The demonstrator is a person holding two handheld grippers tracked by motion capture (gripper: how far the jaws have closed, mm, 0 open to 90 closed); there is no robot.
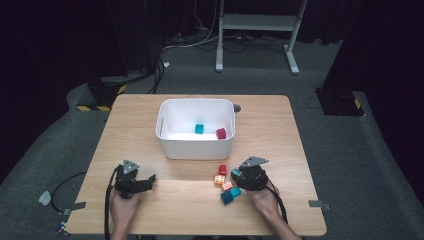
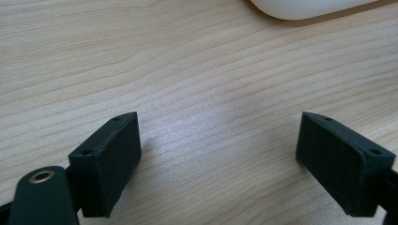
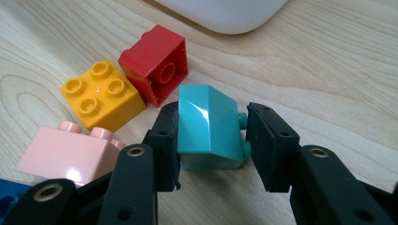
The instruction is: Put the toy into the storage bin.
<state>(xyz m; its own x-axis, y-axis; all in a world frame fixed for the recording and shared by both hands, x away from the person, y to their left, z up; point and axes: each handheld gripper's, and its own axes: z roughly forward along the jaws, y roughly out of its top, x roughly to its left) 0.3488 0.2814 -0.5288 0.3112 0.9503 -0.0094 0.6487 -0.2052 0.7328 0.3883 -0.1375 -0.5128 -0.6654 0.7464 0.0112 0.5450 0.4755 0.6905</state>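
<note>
**Right gripper clamped on teal brick, near-right of table**

Right gripper [image 3: 211, 136]: jaws pressed on either side of a teal brick [image 3: 209, 129], studs pointing sideways toward one pad. The brick sits at table level on the near-right part of the wooden table [image 1: 280, 130], just near of the white bin [image 1: 196, 145].

Crowding around it, seen in the right gripper view: a yellow brick [image 3: 101, 96] and a red brick [image 3: 155, 63] just beyond the jaws, touching each other, with the red one closest to the bin wall. A pink brick [image 3: 70, 152] lies beside the gripper's left-hand jaw, close against it. The corner of a blue brick [image 3: 9, 197] sits at the frame edge. In the high view, a darker teal brick pair [image 1: 230, 195] lies just near of the gripper.

In the bin: a teal block [image 1: 199, 128] and a dark red block [image 1: 221, 133], apart.

Left gripper [image 2: 218, 154]: jaws wide apart, nothing between them, over bare wood at near-left, well apart from the bricks.
</note>
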